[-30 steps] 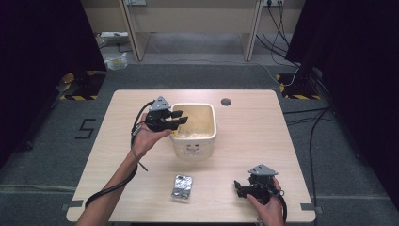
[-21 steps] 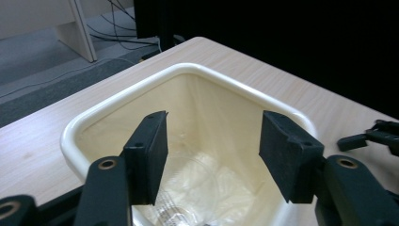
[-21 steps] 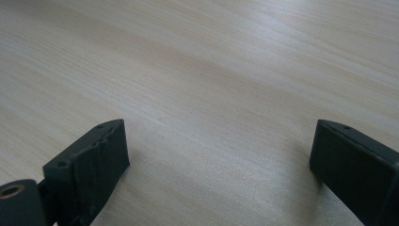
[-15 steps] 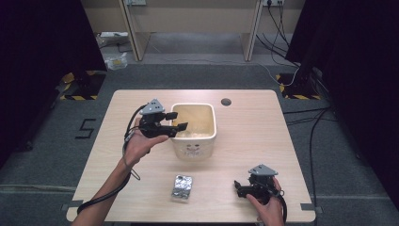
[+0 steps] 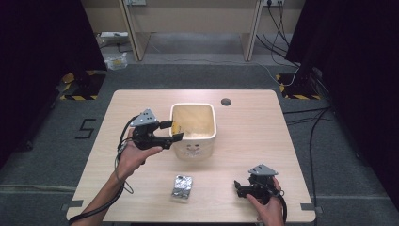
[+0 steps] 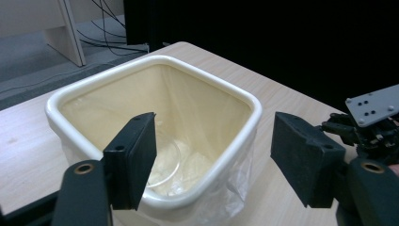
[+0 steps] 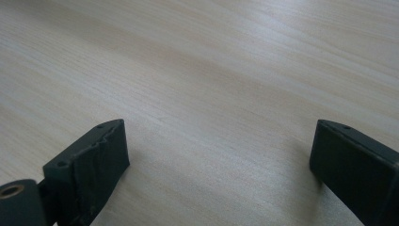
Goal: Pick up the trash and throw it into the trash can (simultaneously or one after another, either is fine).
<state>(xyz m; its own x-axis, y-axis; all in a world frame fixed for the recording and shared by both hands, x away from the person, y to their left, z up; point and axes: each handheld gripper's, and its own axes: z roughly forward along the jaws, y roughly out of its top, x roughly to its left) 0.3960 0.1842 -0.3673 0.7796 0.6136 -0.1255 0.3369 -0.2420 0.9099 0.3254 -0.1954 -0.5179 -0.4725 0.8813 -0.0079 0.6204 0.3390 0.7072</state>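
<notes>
A cream bin (image 5: 209,137) lined with a clear plastic bag stands at the table's middle. My left gripper (image 5: 173,131) hovers at its left rim, open and holding nothing. In the left gripper view the jaws of the left gripper (image 6: 214,157) stand wide apart, framing the bin (image 6: 155,63); something clear and round (image 6: 164,157) lies at its bottom. A crumpled silver packet (image 5: 182,187) lies near the front edge. My right gripper (image 5: 238,188) sits low at the front right, pointing left. In its own view the right gripper (image 7: 221,155) is open over bare wood.
The light wood table (image 5: 282,141) has a small dark hole (image 5: 226,101) near its far edge. The other gripper (image 6: 371,117) shows at the right of the left gripper view. Dark curtains and cables surround the table.
My left gripper has drawn back from over the bin toward its left rim, to the left and nearer the person. The right gripper has stayed put.
</notes>
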